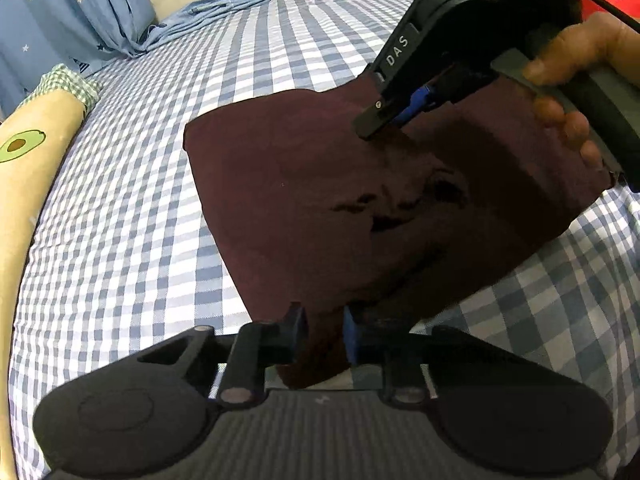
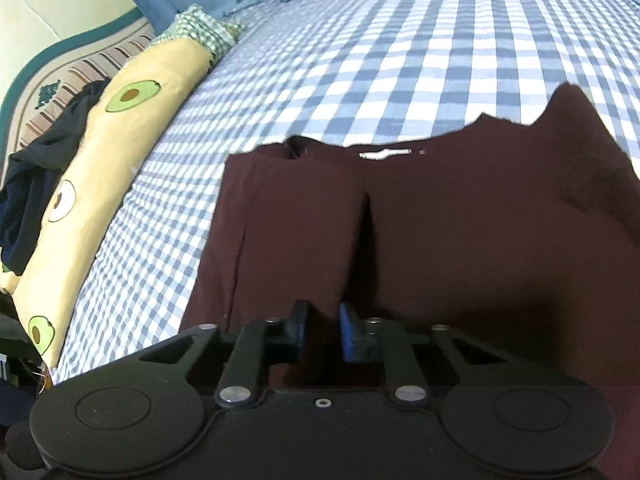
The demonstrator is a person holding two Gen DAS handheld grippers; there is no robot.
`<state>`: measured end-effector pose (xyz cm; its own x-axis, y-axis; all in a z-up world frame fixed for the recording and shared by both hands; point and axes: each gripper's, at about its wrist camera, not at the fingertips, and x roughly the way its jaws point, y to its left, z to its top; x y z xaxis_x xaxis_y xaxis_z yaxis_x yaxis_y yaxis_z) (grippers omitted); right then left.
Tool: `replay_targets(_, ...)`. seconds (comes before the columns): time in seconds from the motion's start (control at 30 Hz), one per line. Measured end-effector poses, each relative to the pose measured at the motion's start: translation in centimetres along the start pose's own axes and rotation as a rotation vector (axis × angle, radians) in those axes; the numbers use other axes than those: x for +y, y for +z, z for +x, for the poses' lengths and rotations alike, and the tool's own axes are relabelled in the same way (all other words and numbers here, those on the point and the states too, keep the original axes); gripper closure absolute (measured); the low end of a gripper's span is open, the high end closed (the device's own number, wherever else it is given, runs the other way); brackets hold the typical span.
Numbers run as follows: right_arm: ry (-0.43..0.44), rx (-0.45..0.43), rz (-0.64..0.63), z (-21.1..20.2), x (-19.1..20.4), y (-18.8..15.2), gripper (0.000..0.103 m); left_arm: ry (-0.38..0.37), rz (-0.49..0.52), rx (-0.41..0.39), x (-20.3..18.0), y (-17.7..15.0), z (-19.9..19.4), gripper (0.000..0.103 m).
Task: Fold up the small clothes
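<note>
Avocado-print bolster (image 1: 28, 148) lying at the left edge, maroon garment (image 1: 320, 200) spreading across the checked bedsheet (image 1: 132, 216), left gripper (image 1: 324, 336) pinching its near edge, right gripper (image 1: 384, 120) clamping its far side.

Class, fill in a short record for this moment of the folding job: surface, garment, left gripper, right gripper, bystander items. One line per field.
surface: bed with blue-and-white checked sheet
garment: maroon garment lying on the sheet, white neck label showing
left gripper: left gripper closed on the garment's near edge
right gripper: right gripper closed on a fold of the garment, held by a hand
bystander items: avocado-print pillow; dark clothes beside it; blue star curtain
</note>
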<state>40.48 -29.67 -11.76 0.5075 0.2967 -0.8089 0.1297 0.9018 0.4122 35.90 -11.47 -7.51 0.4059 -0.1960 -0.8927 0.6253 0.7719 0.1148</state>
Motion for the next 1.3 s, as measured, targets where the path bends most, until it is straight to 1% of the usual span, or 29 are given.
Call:
replay_targets(0.07,0.008,-0.026,-0.01,-0.7,0.0,0.1,0.093,-0.005,-0.004,-0.01,0.1,0.3,-0.2,0.09)
replay_targets(0.17,0.013,-0.066,-0.022,-2.2,-0.1,0.3,0.097,-0.019,-0.005,-0.033,0.0,0.9,-0.7,0.095)
replay_targets(0.3,-0.005,-0.12,-0.05,-4.3,-0.3,0.6,0.098,-0.038,0.02,-0.072,-0.7,1.9,-1.5,0.097)
replay_targets(0.43,-0.014,-0.163,-0.033,-6.7,-1.3,1.0,0.099,-0.067,0.049,-0.105,-2.1,3.2,-2.3,0.1)
replay_targets(0.47,-0.017,-0.172,-0.032,-7.3,-1.6,1.1,0.102,-0.077,0.053,-0.117,-2.5,3.5,-2.4,0.103)
replay_targets(0.5,-0.027,-0.182,-0.037,-7.9,-1.8,1.2,0.103,-0.09,0.056,-0.132,-2.8,3.7,-2.5,0.103)
replay_targets(0.53,-0.039,-0.193,-0.041,-8.6,-2.1,1.2,0.103,-0.119,0.063,-0.156,-3.3,4.2,-2.7,0.103)
replay_targets(0.6,-0.054,-0.218,-0.035,-10.1,-3.0,1.2,0.103,-0.13,0.091,-0.176,-4.4,4.9,-2.9,0.103)
replay_targets(0.67,-0.071,-0.229,-0.016,-11.2,-4.1,1.2,0.103,-0.132,0.131,-0.186,-5.7,5.4,-2.7,0.103)
replay_targets(0.73,-0.081,-0.213,-0.005,-11.3,-5.1,1.1,0.103,-0.145,0.134,-0.179,-6.1,5.5,-2.5,0.103)
replay_targets(0.77,-0.066,-0.197,0.013,-11.3,-5.7,1.1,0.1,-0.145,0.133,-0.168,-6.1,5.3,-2.5,0.103)
replay_targets(0.8,-0.042,-0.186,0.033,-11.2,-6.2,0.9,0.094,-0.133,0.13,-0.159,-5.9,5.2,-2.4,0.101)
replay_targets(0.83,-0.036,-0.181,0.043,-11.0,-6.4,0.8,0.083,-0.12,0.125,-0.152,-5.6,4.9,-2.4,0.099)
replay_targets(0.87,-0.028,-0.176,0.047,-10.8,-6.6,0.6,0.075,-0.108,0.12,-0.144,-5.8,4.4,-2.8,0.091)
replay_targets(0.9,-0.018,-0.168,0.052,-10.5,-6.7,0.4,0.072,-0.093,0.113,-0.131,-5.6,4.2,-2.7,0.085)
replay_targets(0.93,-0.007,-0.156,0.061,-9.9,-6.8,0.3,0.066,-0.077,0.103,-0.117,-5.4,4.0,-2.6,0.071)
replay_targets(0.97,0.006,-0.142,0.07,-9.3,-6.7,0.2,0.062,-0.059,0.092,-0.103,-5.2,3.7,-2.4,0.054)
replay_targets(1.0,0.018,-0.124,0.078,-8.4,-6.8,0.2,0.059,-0.041,0.084,-0.094,-5.0,3.4,-2.2,0.048)
replay_targets(1.03,0.024,-0.106,0.081,-7.6,-6.5,0.1,0.054,-0.022,0.076,-0.085,-4.7,3.1,-2.0,0.043)
replay_targets(1.07,0.028,-0.09,0.08,-6.9,-6.3,0.1,0.051,-0.009,0.073,-0.07,-4.4,2.8,-1.6,0.039)
replay_targets(1.17,0.03,-0.03,0.068,-4.1,-5.8,0.5,0.04,0.003,0.084,-0.029,-3.7,1.8,-0.7,0.032)
replay_targets(1.3,0.033,0.024,0.077,-0.9,-5.5,1.4,0.035,0.039,0.15,0.021,-4.6,1.1,0.9,0.031)
